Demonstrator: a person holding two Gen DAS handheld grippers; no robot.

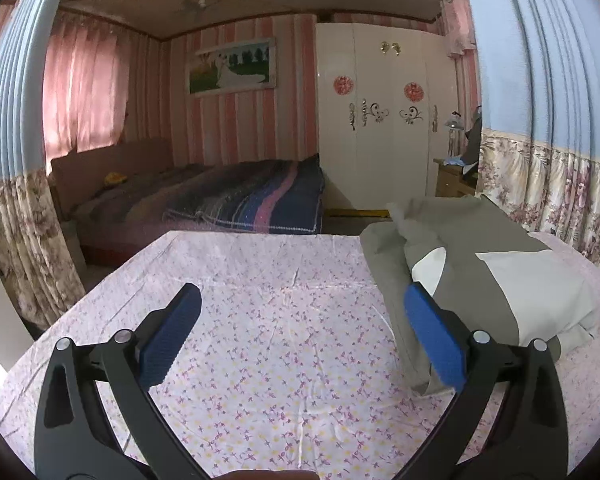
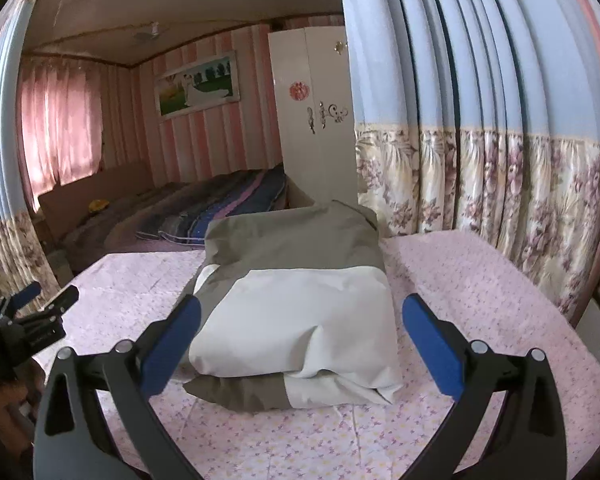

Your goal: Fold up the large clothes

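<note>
Left wrist view: left gripper, blue-padded jaws spread and empty, hovers over the pink floral sheet; one folded grey-and-white garment lies rightward. Right gripper, likewise spread, straddles that single bundle without touching.

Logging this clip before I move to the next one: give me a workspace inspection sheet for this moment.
Surface: table under a pink floral cloth, lightly creased.
Job's things: grey and white garment, folded into a thick bundle on the cloth.
Clutter: nothing seen on the cloth.
Grippers: left gripper open over bare cloth, beside the garment; right gripper open, fingers either side of the garment's near end, holding nothing.
Cables: nothing seen.
Surroundings: blue floral curtains behind the table; bed, white wardrobe, framed picture.
</note>
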